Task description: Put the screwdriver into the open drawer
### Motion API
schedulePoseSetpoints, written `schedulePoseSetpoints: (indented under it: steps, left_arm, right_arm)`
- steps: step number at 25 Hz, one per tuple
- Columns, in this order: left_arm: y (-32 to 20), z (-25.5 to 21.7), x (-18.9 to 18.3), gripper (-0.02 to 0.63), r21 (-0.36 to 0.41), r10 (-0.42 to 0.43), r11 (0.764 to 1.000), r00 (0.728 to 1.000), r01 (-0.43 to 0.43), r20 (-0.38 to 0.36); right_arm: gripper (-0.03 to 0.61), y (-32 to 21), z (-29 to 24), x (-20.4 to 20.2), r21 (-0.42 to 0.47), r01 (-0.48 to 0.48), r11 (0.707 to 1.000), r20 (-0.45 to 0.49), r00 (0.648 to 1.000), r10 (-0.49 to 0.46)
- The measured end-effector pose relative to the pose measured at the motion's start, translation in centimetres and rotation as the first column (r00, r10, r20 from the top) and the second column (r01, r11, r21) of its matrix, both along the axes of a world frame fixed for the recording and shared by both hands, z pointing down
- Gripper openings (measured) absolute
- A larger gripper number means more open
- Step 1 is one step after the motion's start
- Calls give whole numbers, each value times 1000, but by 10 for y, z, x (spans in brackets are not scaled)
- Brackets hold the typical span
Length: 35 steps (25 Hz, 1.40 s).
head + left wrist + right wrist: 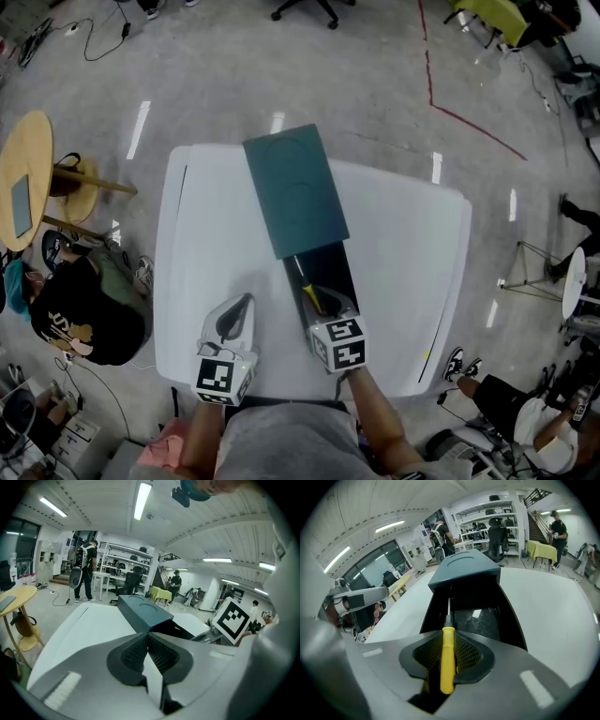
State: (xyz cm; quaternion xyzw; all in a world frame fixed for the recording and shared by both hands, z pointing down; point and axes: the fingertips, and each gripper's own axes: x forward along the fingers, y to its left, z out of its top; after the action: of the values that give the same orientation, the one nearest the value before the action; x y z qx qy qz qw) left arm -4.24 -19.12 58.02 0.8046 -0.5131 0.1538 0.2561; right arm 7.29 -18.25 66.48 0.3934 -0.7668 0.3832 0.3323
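My right gripper (446,641) is shut on the yellow-handled screwdriver (447,660), whose metal shaft points forward over the open black drawer (480,620). In the head view the screwdriver (309,292) and right gripper (330,307) hang over the drawer (337,267) pulled out of the dark teal cabinet (295,190). My left gripper (234,319) rests low over the white table (216,234) to the drawer's left. Its jaws meet at the tips in the left gripper view (147,637) with nothing between them.
The teal cabinet (143,613) stands at the table's middle back. A round wooden side table (23,178) and a black bag (80,314) sit on the floor at the left. People stand and sit near shelves (124,566) in the background.
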Motion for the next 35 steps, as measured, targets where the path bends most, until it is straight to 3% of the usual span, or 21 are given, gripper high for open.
schedulePoseSetpoints:
  steps: [20,25,35]
  left_arm:
    - [-2,-6,-9,11,8,10,1000,1000,-10,-10]
    - [5,-10,-11,11,20,4,1000,1000,-4,-3]
    - [18,-35,-6,11,76,-5,997,1000,4,6]
  right_arm:
    - [106,0,4,-9,-17,20,1000,-30,999,-21]
    - [153,0,-6,-9,19,21,1000,-27,999,-21]
    - [160,8,-33,-5,72,20,997,-14,1000,-19]
